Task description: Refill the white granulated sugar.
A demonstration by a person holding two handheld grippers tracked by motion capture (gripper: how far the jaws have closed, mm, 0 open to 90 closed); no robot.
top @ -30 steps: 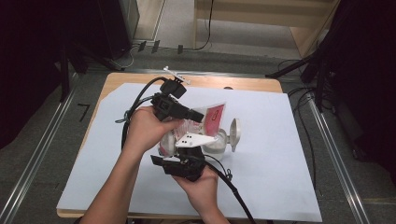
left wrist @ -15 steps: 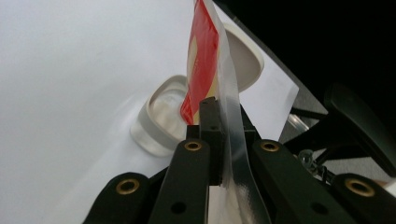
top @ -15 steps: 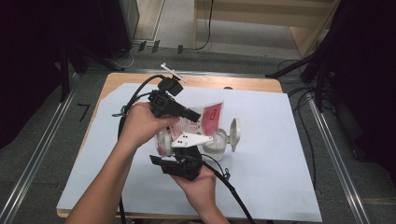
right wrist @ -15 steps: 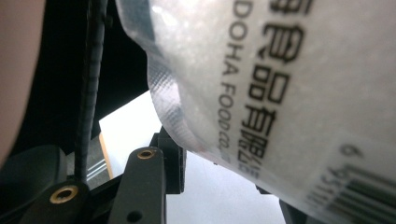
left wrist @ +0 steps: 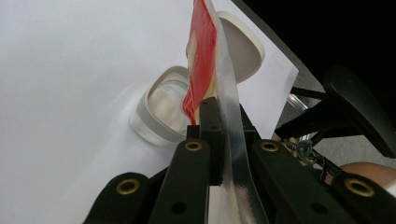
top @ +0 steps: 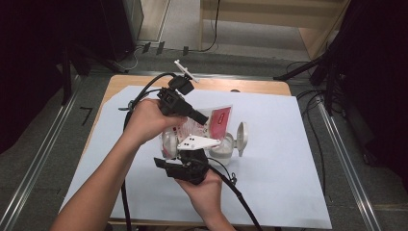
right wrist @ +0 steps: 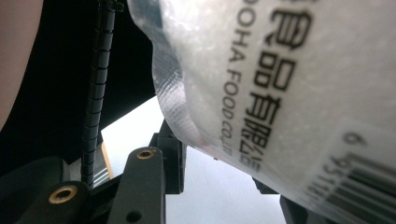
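I have the food packet (left wrist: pixel 208 60) pinched in my left tool (left wrist: pixel 223 140) and right tool (right wrist: pixel 219 172) above the open container (top: pixel 222 147); next I'd judge a tear, then pouring.

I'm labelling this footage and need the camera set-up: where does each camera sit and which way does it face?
High view: above the person's side, looking forward and down at the table; both forearms and grippers show.
Left gripper view: rides the left gripper, looking along its jaws clamped on the packet, towards the open container.
Right gripper view: rides the right gripper, jaws rising beside the printed packet.
All views share the packet.
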